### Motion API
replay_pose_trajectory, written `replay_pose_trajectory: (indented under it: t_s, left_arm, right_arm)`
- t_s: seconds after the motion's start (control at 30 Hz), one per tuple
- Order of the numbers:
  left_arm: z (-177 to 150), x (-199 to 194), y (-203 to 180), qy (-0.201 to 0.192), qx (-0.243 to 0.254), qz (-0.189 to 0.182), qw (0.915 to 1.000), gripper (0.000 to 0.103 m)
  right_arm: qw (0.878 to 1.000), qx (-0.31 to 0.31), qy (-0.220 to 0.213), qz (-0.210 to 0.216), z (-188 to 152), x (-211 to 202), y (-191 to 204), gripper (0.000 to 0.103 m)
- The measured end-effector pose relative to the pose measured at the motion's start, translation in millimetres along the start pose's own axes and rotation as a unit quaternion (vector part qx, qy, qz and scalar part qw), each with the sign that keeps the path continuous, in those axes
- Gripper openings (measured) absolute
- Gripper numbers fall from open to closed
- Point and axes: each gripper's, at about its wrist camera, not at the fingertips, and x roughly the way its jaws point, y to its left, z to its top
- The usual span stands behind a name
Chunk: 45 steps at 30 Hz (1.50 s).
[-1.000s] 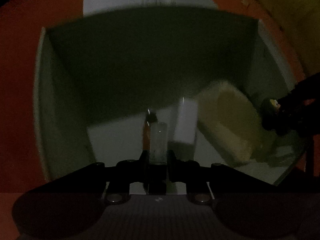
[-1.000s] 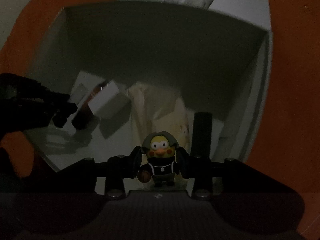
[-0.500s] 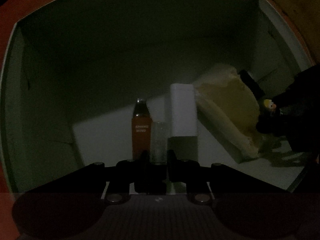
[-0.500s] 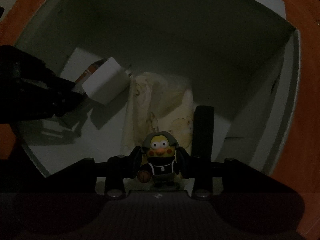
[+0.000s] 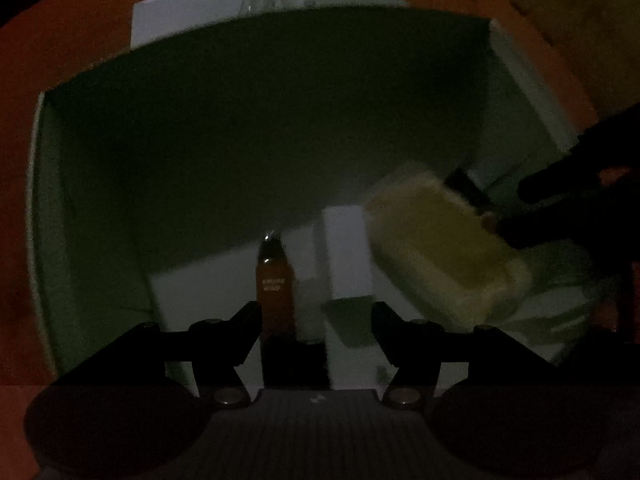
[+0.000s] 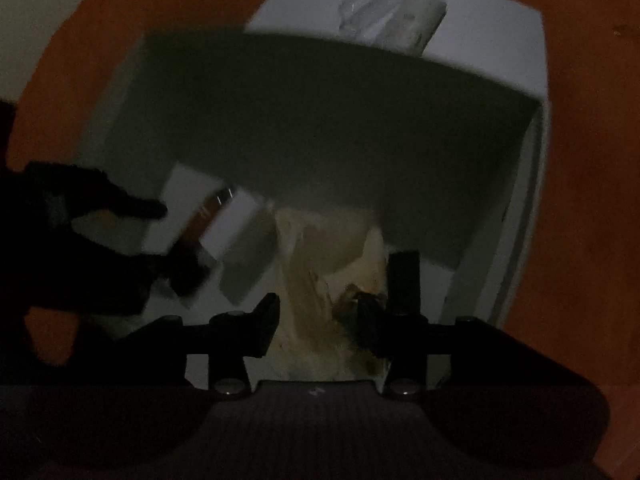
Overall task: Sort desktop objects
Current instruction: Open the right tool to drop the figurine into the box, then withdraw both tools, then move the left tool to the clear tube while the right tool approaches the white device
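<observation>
Both tools are seen over a white box (image 5: 48,208) that stands on the orange counter (image 6: 580,200). The left tool (image 5: 316,316) is spread wide with nothing between its fingers; an orange-brown bottle (image 5: 275,280) lies on the box floor just ahead, beside a small white carton (image 5: 347,252) and a yellowish packet (image 5: 444,252). The right tool (image 6: 318,316) is likewise spread and empty above the packet, with a small dark figure (image 6: 366,312), blurred, by its right finger. The step in hand is judged to be release and withdrawal: each tool is best lifted straight up, fingers kept apart, so that nothing is dragged or toppled
</observation>
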Motion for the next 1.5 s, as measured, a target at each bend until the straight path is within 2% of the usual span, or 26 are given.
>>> replay_pose_trajectory:
  t_s: [0.3, 0.4, 0.7, 0.83, 0.97, 1.1, 1.27, 1.5]
  left_arm:
    - [26.1, -59.6, 10.9, -0.053, -0.031, -0.02, 0.9979, 0.057]
    - [45.3, -73.9, 16.8, -0.075, -0.035, -0.012, 0.9965, 0.057]
    - [93.2, -88.4, 31.8, -0.103, -0.059, -0.005, 0.9929, 0.057]
    - [116.2, -84.5, 38.8, -0.11, -0.07, 0.002, 0.9914, 0.057]
    - [139.5, -80.8, 50.2, -0.123, -0.087, 0.019, 0.9884, 0.057]
    - [161.2, -70.5, 58.1, -0.131, -0.109, 0.035, 0.9848, 0.057]
    - [184.2, -43.8, 57.2, -0.136, -0.103, 0.048, 0.9841, 0.057]
    - [214.0, 3.4, 53.2, -0.14, -0.076, 0.067, 0.985, 0.057]
  right_arm:
    - [0.998, 0.019, -0.06, 0.028, 28.8, -59.4, 1.2, 0.047]
    - [0.996, 0.021, -0.081, 0.026, 41.8, -74.8, -0.4, 0.048]
    - [0.993, 0.04, -0.11, 0.02, 81.1, -98.5, -10.4, 0.049]
    - [0.992, 0.041, -0.119, 0.014, 91.7, -106.9, -13.8, 0.051]
    - [0.989, 0.051, -0.138, 0.014, 111.1, -114.7, -21.7, 0.058]
    - [0.985, 0.075, -0.155, 0.003, 133.9, -114.6, -31.4, 0.058]
    - [0.983, 0.097, -0.155, -0.007, 161.2, -99.4, -43.1, 0.058]
    - [0.981, 0.138, -0.129, -0.04, 191.6, -56.0, -67.3, 0.058]
